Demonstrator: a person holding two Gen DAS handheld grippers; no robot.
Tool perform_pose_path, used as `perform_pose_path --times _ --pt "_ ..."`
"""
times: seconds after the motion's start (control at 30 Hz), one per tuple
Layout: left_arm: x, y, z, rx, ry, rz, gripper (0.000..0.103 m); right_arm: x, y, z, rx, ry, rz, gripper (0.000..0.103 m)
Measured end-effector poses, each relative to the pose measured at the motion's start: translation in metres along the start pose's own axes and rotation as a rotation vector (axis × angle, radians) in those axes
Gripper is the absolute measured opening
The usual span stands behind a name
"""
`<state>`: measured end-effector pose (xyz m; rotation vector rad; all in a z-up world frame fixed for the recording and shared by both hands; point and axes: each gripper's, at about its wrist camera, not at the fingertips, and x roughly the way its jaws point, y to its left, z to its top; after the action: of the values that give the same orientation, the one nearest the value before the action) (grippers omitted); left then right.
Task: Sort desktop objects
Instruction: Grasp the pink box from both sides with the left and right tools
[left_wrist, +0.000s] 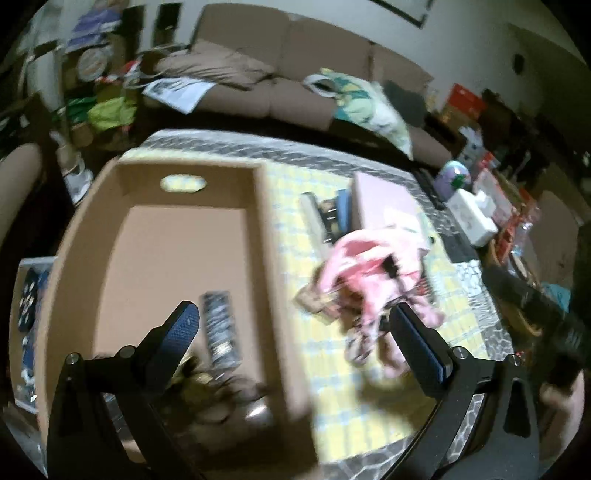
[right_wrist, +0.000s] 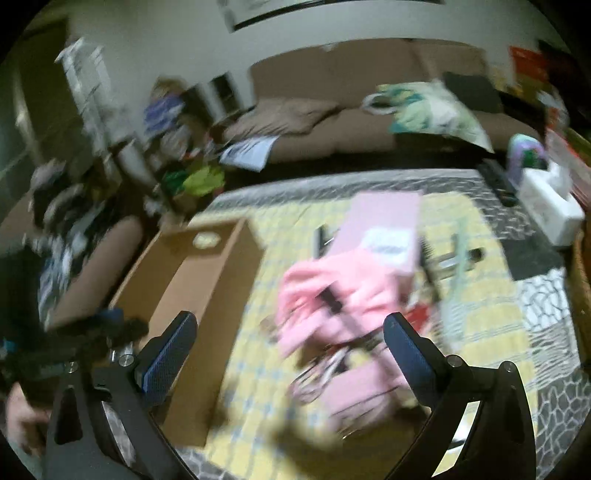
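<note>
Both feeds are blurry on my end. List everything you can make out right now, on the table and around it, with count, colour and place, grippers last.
cardboard box: one, brown, open, left part of table
dark flat item: one, black with pale print, on box floor; too blurred to name
brownish items: number unclear, near end of box
pink cloth: one bundle, on yellow check tablecloth, right of box
pink box: one, pale pink, behind cloth
tissue box: one, white, right table edge
sofa: one, brown, behind table
printed bag: one, green and white, on sofa
left gripper: open, empty
right gripper: open, empty, above pink cloth
</note>
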<state>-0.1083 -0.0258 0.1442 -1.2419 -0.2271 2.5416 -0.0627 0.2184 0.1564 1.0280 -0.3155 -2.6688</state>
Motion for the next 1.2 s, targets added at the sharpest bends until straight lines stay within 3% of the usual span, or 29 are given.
perform_pose_path --times 0.2,0.3,0.43,0.63,0.87,0.9,0.93,0.97,1.2 --pt "0.058 -0.05 0.031 0.069 0.068 -0.043 0.103 0.007 -0.068 0.026 0.196 -0.058 -0.033 0.103" --pt "0.093 -0.056 0.049 0.03 0.125 -0.07 0.103 0.026 -0.091 0.032 0.257 -0.046 -0.02 0.103" --pt "0.128 -0.056 0.064 -0.017 0.146 -0.101 0.103 0.058 -0.119 0.027 0.372 -0.025 0.056 0.102" --pt "0.185 -0.062 0.073 -0.046 0.212 -0.073 0.103 0.107 -0.151 0.016 0.496 0.012 0.099 0.08" --pt "0.235 -0.073 0.092 -0.029 0.332 -0.133 0.099 0.138 -0.162 0.009 0.563 0.075 0.157 0.06" --pt "0.239 -0.075 0.091 -0.028 0.354 -0.186 0.093 0.14 -0.162 0.007 0.568 0.079 0.165 0.06" --pt "0.241 -0.077 0.09 -0.035 0.369 -0.243 0.08 0.141 -0.163 0.006 0.571 0.08 0.17 0.059" --pt "0.24 -0.078 0.089 -0.041 0.374 -0.273 0.078 0.141 -0.163 0.005 0.575 0.078 0.183 0.057" --pt "0.183 -0.087 0.098 -0.004 0.245 -0.286 0.075 0.108 -0.144 0.024 0.498 0.021 0.178 0.056"
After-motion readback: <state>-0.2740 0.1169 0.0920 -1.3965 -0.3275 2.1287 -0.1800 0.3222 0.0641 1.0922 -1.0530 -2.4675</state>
